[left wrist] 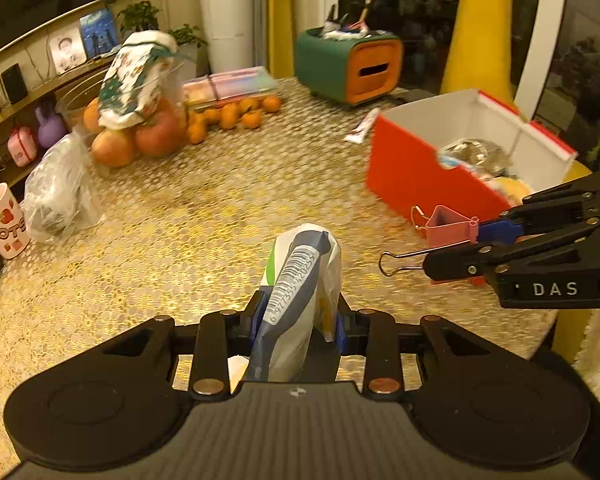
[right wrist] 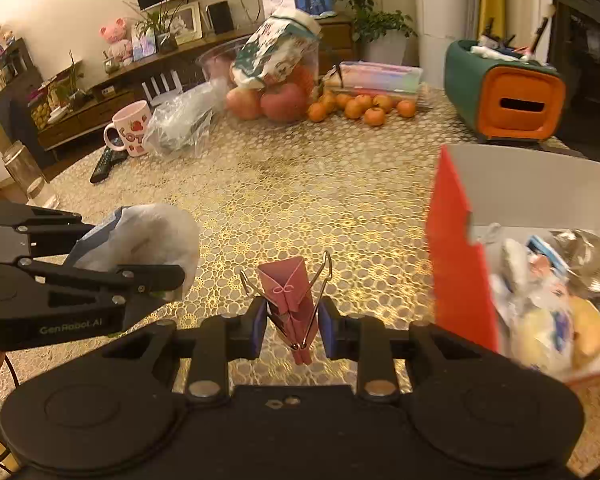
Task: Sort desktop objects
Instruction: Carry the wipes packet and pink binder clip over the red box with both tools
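Note:
My left gripper (left wrist: 298, 320) is shut on a white and blue snack packet (left wrist: 300, 292) with a barcode, held above the table; it also shows in the right wrist view (right wrist: 140, 240). My right gripper (right wrist: 294, 322) is shut on a pink binder clip (right wrist: 290, 296) with wire handles; the clip shows in the left wrist view (left wrist: 448, 226) in front of the red box (left wrist: 424, 172). The red box (right wrist: 460, 268), open at the top, holds several wrapped packets and stands just right of my right gripper.
Apples and a patterned bag in a clear bowl (left wrist: 140, 112), small oranges (left wrist: 228, 114), a plastic bag (left wrist: 56, 192), a pink mug (left wrist: 2, 220), a remote (right wrist: 106, 162), a green and orange organizer (left wrist: 348, 66) and a white tube (left wrist: 362, 126) sit on the gold patterned table (left wrist: 220, 200).

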`<control>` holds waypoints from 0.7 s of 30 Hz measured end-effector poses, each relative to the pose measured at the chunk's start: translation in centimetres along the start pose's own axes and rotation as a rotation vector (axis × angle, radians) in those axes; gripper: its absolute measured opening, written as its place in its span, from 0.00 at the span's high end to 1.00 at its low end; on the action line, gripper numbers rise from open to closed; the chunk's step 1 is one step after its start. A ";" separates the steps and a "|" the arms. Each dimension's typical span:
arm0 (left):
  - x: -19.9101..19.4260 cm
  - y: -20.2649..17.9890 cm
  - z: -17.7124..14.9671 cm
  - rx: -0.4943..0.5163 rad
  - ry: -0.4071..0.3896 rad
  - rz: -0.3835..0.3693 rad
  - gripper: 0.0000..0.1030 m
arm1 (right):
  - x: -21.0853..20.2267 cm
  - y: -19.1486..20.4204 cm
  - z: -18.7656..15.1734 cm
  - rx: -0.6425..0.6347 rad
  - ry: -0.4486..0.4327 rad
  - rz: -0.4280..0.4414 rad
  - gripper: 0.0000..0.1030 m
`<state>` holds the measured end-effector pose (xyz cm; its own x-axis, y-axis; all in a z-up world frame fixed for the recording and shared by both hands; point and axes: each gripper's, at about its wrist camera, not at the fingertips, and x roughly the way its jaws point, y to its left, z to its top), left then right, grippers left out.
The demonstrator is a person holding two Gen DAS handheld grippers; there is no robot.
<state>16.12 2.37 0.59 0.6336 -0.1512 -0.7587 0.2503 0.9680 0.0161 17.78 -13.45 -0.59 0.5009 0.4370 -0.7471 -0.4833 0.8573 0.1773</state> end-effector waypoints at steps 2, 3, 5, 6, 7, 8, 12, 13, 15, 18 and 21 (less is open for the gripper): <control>-0.6 -1.0 0.2 0.007 -0.009 -0.003 0.70 | -1.1 -0.4 -0.3 0.007 -0.012 -0.002 0.74; -0.9 -1.6 0.3 0.009 -0.011 -0.006 0.70 | -1.7 -0.6 -0.4 0.011 -0.020 -0.004 0.74; -1.3 -2.6 0.5 0.014 -0.015 -0.018 0.70 | -2.7 -1.0 -0.7 0.017 -0.033 -0.009 0.74; -1.5 -3.0 0.6 0.017 -0.017 -0.023 0.70 | -3.3 -1.2 -0.8 0.019 -0.042 -0.010 0.74; -1.7 -3.6 0.7 0.023 -0.018 -0.030 0.69 | -3.9 -1.4 -1.0 0.022 -0.051 -0.012 0.74; -1.9 -4.2 0.8 0.030 -0.021 -0.037 0.69 | -4.4 -1.7 -1.1 0.024 -0.059 -0.016 0.74; -2.6 -6.3 1.4 0.045 -0.032 -0.066 0.69 | -6.5 -3.0 -1.7 0.040 -0.089 -0.029 0.74; -2.8 -6.9 1.6 0.047 -0.035 -0.072 0.69 | -7.0 -3.4 -1.8 0.044 -0.096 -0.033 0.74; -3.0 -8.1 2.0 0.051 -0.040 -0.086 0.69 | -7.8 -4.3 -2.1 0.055 -0.109 -0.042 0.74; -3.1 -9.6 2.8 0.050 -0.048 -0.108 0.69 | -8.9 -5.6 -2.5 0.071 -0.125 -0.061 0.74; -2.9 -11.2 3.5 0.057 -0.052 -0.121 0.69 | -9.7 -7.1 -2.9 0.087 -0.136 -0.083 0.74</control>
<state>14.01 -8.77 4.88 0.6329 -0.2780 -0.7225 0.3675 0.9293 -0.0357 14.27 -24.54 3.57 0.6317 0.3910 -0.6694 -0.3747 0.9099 0.1779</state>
